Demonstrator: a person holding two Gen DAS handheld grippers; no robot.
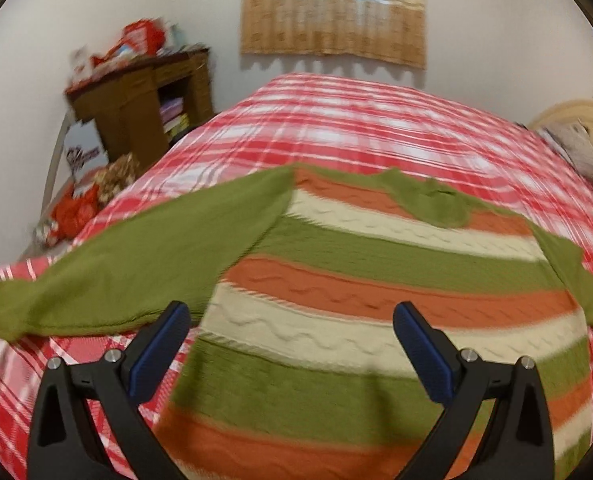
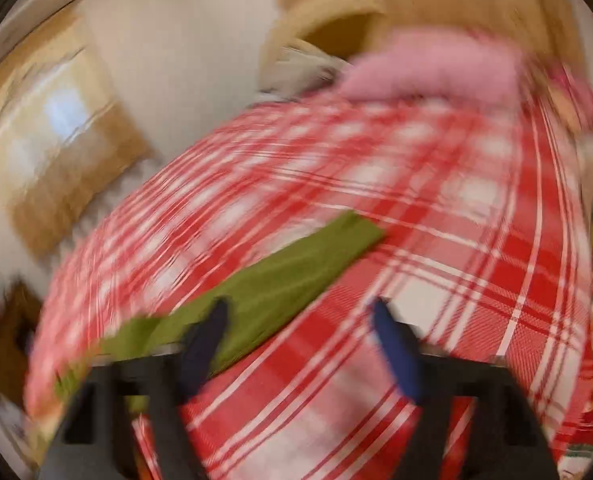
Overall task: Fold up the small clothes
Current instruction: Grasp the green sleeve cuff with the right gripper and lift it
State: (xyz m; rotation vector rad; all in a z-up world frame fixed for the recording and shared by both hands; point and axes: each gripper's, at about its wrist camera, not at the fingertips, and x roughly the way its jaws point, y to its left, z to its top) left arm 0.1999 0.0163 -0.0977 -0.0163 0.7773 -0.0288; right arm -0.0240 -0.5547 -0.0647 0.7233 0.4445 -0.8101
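A striped knit sweater (image 1: 376, 280) in green, orange and cream lies flat on the red plaid bedspread (image 1: 356, 120), its green sleeves spread left (image 1: 136, 264) and right (image 1: 584, 280). My left gripper (image 1: 292, 320) is open and empty, held above the sweater's lower body, its left fingertip near the left sleeve's edge. In the blurred right wrist view, my right gripper (image 2: 300, 316) is open and empty above the bedspread (image 2: 456, 240). One green sleeve (image 2: 280, 284) lies stretched out there, running under the left fingertip.
A brown wooden shelf (image 1: 144, 100) with red items on top stands at the bed's far left, with bags on the floor below. A curtained window (image 1: 332, 8) is on the far wall. A pink blanket (image 2: 432, 68) lies at the bed's far end.
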